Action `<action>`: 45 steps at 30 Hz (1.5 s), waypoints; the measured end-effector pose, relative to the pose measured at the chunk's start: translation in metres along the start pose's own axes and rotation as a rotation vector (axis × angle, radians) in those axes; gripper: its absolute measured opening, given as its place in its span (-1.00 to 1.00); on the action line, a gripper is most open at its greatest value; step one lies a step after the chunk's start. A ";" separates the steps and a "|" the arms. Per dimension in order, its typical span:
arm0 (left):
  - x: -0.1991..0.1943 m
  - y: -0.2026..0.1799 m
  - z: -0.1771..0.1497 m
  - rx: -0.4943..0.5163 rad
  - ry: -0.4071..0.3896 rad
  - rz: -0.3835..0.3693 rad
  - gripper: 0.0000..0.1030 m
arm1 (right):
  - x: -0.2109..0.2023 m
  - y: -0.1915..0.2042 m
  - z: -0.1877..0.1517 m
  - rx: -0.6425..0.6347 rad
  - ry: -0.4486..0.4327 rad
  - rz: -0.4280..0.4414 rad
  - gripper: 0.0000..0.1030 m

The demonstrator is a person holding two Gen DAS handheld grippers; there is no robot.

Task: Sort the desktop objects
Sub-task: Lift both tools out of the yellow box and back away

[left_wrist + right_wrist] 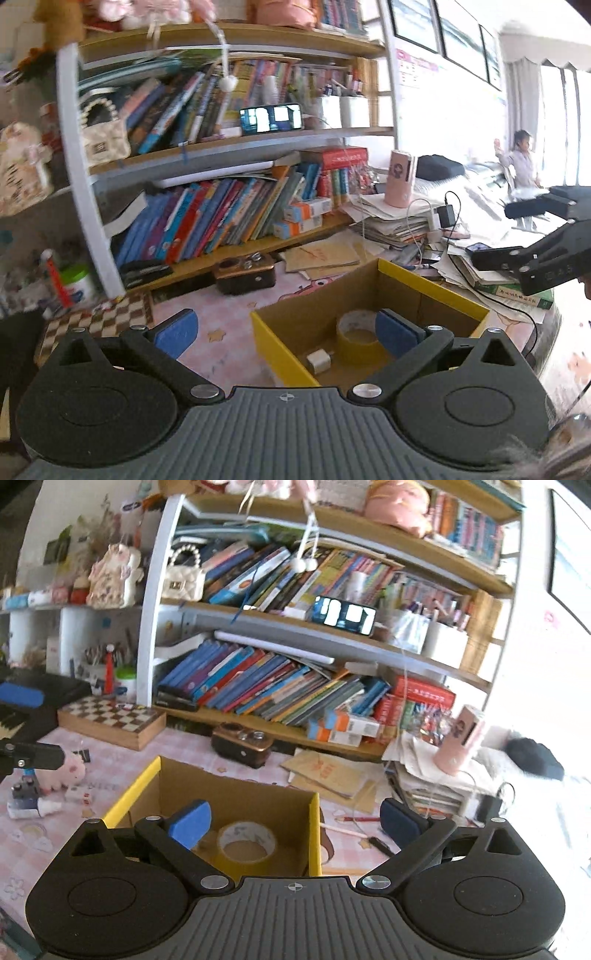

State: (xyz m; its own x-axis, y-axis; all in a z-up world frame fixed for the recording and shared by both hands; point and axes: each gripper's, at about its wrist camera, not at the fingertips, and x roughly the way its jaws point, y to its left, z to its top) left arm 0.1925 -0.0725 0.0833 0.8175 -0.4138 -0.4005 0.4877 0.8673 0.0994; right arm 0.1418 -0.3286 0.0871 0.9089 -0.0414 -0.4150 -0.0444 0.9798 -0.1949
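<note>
An open cardboard box with yellow edges (432,284) (314,834) stands on the pink desk. Inside lie a roll of yellowish tape (356,334) (246,843) and a small white charger cube (319,361). My left gripper (288,332) is open and empty, hovering over the box's left wall. My right gripper (295,821) is open and empty above the box's right wall; it also shows at the right edge of the left wrist view (532,258). A pink plush toy (68,770), a small white box (77,794) and a pencil (354,819) lie on the desk.
A bookshelf full of books (221,221) (266,690) stands behind. A checkered board box (110,720) (92,325), a brown gadget (245,275) (242,744), brown envelopes (325,771), a paper stack with a pink cup (400,181) (460,738) and cables (450,214) surround the box.
</note>
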 end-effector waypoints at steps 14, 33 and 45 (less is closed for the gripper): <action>-0.068 -0.003 -0.045 -0.074 0.006 0.111 1.00 | -0.046 0.015 -0.052 0.132 0.030 -0.058 0.94; -0.106 -0.013 -0.111 -0.183 0.103 0.197 1.00 | -0.066 0.065 -0.116 0.345 0.204 -0.104 0.94; -0.118 -0.021 -0.145 -0.224 0.203 0.200 1.00 | -0.082 0.109 -0.128 0.364 0.282 -0.024 0.95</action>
State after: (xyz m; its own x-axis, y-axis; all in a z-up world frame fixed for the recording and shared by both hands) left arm 0.0415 -0.0019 -0.0033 0.8015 -0.1857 -0.5684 0.2262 0.9741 0.0007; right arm 0.0095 -0.2435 -0.0140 0.7572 -0.0669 -0.6498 0.1694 0.9808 0.0965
